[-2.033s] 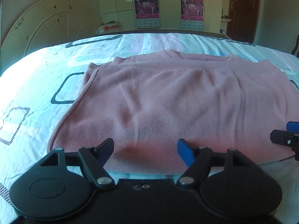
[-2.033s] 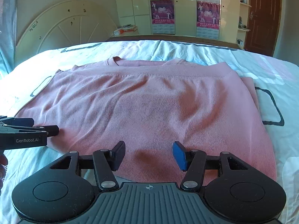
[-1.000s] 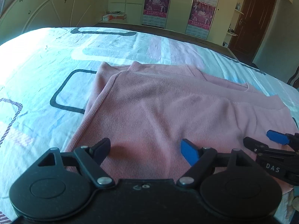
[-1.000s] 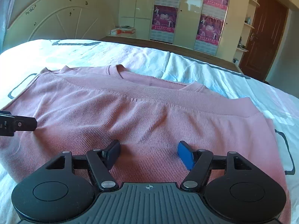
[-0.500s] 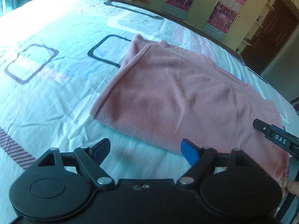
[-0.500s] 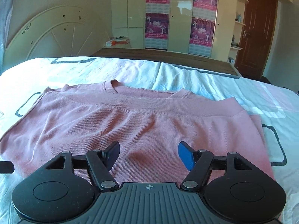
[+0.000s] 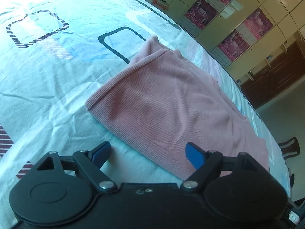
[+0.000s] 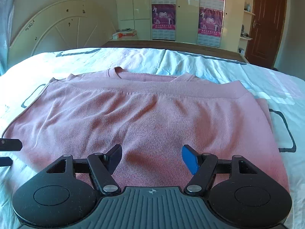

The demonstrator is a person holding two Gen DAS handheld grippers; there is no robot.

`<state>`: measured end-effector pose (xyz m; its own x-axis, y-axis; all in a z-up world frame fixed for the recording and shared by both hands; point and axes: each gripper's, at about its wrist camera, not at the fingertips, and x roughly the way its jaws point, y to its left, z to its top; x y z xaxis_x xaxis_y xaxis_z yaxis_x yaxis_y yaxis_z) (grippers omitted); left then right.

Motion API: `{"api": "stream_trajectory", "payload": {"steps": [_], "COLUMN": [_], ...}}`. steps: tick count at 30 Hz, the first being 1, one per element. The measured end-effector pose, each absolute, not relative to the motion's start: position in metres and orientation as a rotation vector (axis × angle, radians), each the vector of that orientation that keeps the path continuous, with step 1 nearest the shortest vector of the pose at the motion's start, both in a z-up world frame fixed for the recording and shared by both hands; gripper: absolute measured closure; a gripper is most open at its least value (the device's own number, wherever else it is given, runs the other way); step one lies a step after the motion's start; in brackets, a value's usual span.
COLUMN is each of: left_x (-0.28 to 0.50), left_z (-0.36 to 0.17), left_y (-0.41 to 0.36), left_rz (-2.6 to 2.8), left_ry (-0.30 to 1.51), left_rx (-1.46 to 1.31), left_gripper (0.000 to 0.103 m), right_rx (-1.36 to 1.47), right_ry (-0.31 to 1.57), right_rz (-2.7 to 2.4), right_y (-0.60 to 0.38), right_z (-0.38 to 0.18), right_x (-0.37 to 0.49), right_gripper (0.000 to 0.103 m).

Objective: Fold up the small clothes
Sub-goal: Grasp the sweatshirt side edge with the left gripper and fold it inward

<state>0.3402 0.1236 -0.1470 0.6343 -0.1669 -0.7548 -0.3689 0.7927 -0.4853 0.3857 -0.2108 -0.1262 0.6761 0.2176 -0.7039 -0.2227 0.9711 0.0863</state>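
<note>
**Pink top folded once, both grippers free above its near edge**

Furthest left lies the patterned bedsheet [image 7: 47, 72], bare and creased. The left gripper [image 7: 147, 153] hangs over the near left corner of the pink knit top [image 7: 162, 103]; its jaws are opening, with nothing pinched between them, only the sheet and the top's near edge below. The top lies flat on the bed, folded so the ribbed hem sits across the chest just short of the neckline [image 8: 146, 76]. Right of that, the right gripper [image 8: 151, 158] hovers over the middle of the near fold with jaws apart and empty.

The next fold, as I judge it, runs side to side. To do it well, take the left edge through both layers (a single-layer pinch would peel the fold open), lift low, and carry it across to meet the right edge squarely. The right gripper can press the middle as a crease line. Smooth the diagonal wrinkles first.
</note>
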Motion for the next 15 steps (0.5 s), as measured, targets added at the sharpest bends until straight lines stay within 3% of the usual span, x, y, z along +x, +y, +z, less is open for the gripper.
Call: {"api": "stream_trajectory", "payload": {"steps": [11,14,15], "left_x": [0.383,0.393,0.395], "left_z": [-0.162,-0.166,-0.168], "left_y": [0.137,0.138,0.139], "left_rz": [0.072,0.047,0.043], "left_ry": [0.776,0.756,0.748], "left_rx": [-0.759,-0.769,-0.777], "left_gripper": [0.021,0.031,0.041], "right_rx": [-0.023,-0.036,-0.042], "right_ry": [0.784,0.779,0.780], "right_rz": [0.226,0.199,0.188], "right_y": [-0.187,-0.181,-0.179], "right_z": [-0.120,-0.120,-0.121], "right_x": [0.405,0.414,0.417], "right_gripper": [0.034,0.034,0.034]}}
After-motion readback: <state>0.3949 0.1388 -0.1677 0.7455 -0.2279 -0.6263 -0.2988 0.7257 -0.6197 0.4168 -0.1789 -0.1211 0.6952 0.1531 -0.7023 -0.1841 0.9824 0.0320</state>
